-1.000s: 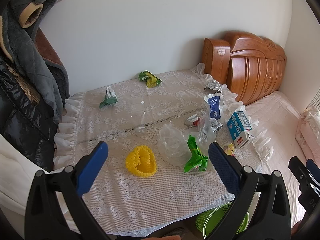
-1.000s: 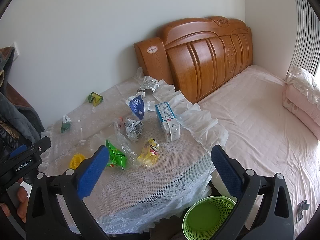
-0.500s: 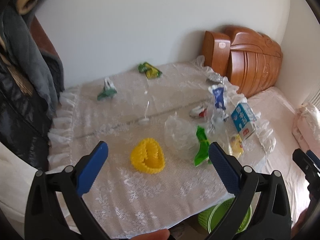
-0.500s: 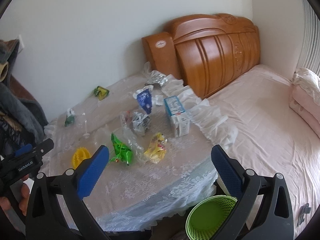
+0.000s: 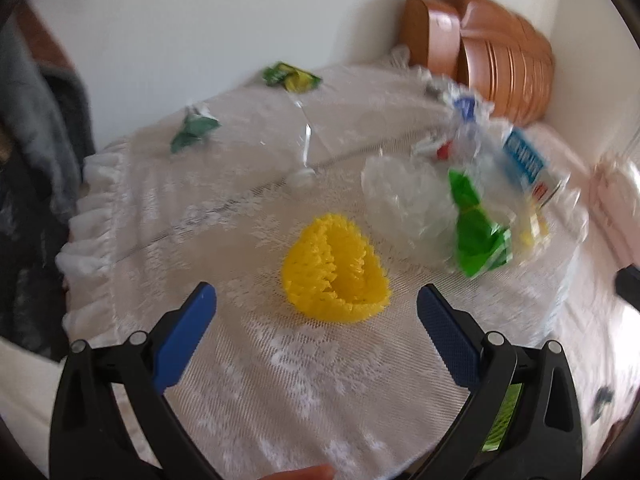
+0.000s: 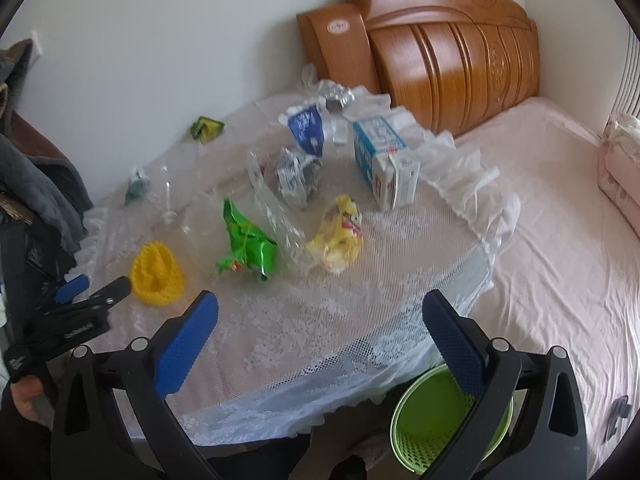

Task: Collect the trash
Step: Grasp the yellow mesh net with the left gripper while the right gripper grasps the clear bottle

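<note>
Trash lies on a lace-covered table (image 6: 360, 320). A yellow foam net (image 5: 336, 270) sits just ahead of my open, empty left gripper (image 5: 316, 300); it also shows in the right wrist view (image 6: 158, 272). Beyond it lie a clear plastic bag (image 5: 404, 196), a green wrapper (image 6: 246, 242), a yellow wrapper (image 6: 340, 234), a milk carton (image 6: 384, 160), a blue pouch (image 6: 306, 128) and a crumpled silver wrapper (image 6: 296, 174). My right gripper (image 6: 320, 316) is open and empty over the table's front edge. A green bin (image 6: 440, 428) stands on the floor below it.
Two more green wrappers (image 5: 194, 132) (image 5: 290, 76) lie at the table's far side. A wooden headboard (image 6: 440, 48) and a pink bed (image 6: 560, 220) are to the right. Dark coats (image 6: 36, 184) hang at the left.
My left gripper has moved forward and down toward the yellow foam net, which now looks much larger. My right gripper has moved closer to the table. Both stay open.
</note>
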`<act>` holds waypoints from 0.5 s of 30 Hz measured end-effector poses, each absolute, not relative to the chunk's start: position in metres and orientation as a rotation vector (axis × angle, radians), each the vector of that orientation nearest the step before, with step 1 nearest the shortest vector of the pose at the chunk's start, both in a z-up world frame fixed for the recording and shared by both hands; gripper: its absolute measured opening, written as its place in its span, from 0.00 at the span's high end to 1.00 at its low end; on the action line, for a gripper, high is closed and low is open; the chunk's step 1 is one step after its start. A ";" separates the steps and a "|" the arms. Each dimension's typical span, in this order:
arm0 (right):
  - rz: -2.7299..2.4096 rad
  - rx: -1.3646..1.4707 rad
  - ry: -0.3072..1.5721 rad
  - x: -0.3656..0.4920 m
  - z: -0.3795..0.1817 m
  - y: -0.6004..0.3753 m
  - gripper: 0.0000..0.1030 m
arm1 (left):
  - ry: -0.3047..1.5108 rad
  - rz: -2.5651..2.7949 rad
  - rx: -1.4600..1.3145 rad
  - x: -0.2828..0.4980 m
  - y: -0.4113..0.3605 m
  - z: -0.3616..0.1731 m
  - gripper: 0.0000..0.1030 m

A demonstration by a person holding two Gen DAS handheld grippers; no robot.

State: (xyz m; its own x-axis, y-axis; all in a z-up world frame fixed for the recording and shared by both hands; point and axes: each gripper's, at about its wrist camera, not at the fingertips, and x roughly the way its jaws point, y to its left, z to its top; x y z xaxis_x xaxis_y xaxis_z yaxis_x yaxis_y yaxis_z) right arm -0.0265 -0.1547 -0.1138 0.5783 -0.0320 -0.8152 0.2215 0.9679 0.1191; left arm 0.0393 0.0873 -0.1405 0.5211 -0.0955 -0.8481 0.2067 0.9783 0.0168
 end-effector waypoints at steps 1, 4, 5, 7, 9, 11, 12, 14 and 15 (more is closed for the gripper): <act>-0.153 0.215 0.952 -0.026 -0.116 -0.154 0.02 | 1.018 -0.191 0.138 0.045 0.084 -0.147 0.06; -0.163 0.202 0.967 -0.022 -0.119 -0.149 0.02 | 1.039 -0.190 0.144 0.059 0.083 -0.164 0.10; -0.165 0.199 0.968 -0.020 -0.119 -0.147 0.02 | 1.049 -0.187 0.135 0.064 0.084 -0.170 0.14; -0.167 0.193 0.967 -0.016 -0.119 -0.143 0.02 | 1.061 -0.181 0.127 0.070 0.084 -0.176 0.25; -0.169 0.185 0.967 -0.009 -0.117 -0.139 0.02 | 1.072 -0.177 0.133 0.075 0.084 -0.182 0.39; -0.168 0.184 0.967 -0.002 -0.117 -0.136 0.02 | 1.081 -0.186 0.125 0.078 0.085 -0.185 0.45; -0.167 0.185 0.968 0.002 -0.117 -0.135 0.02 | 1.083 -0.195 0.109 0.079 0.087 -0.186 0.51; -0.170 0.180 0.973 0.008 -0.119 -0.133 0.02 | 1.087 -0.200 0.099 0.081 0.087 -0.186 0.56; -0.169 0.177 0.975 0.011 -0.121 -0.132 0.02 | 1.090 -0.208 0.095 0.081 0.088 -0.185 0.60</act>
